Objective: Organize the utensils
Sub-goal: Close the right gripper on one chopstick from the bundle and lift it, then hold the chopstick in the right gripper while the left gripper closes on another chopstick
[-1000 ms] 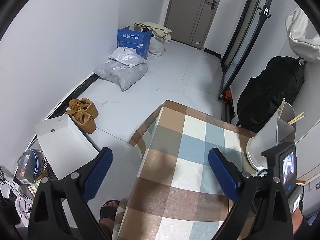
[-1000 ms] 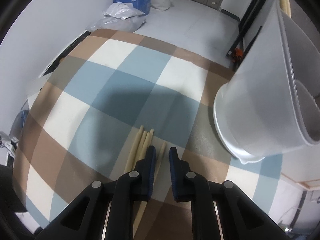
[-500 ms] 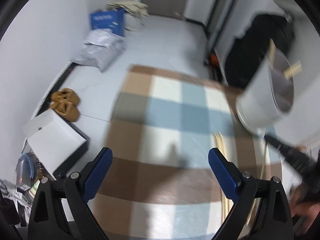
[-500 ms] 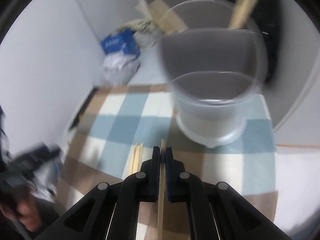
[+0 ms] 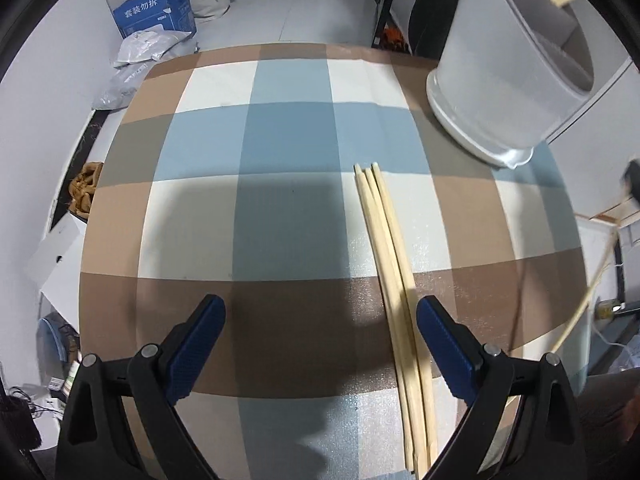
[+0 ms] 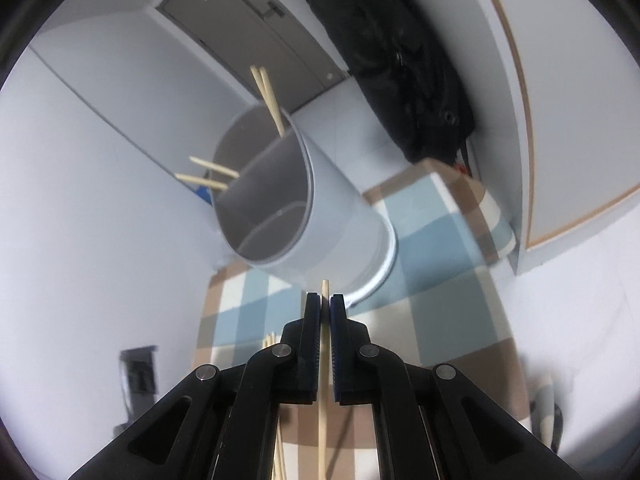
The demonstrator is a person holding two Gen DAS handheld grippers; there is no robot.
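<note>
Chopstick [image 6: 322, 380] sits pinched in my right claw [image 6: 325, 304], long way along its fingers, tip toward the holder [image 6: 320, 216]. My left claw [image 5: 320, 312] is spread wide above three chopsticks [image 5: 394, 280] by its right finger.

Three chopsticks [image 5: 394, 264] on cloth, one clamped chopstick [image 6: 323, 364], four in one holder [image 6: 304, 208].
</note>
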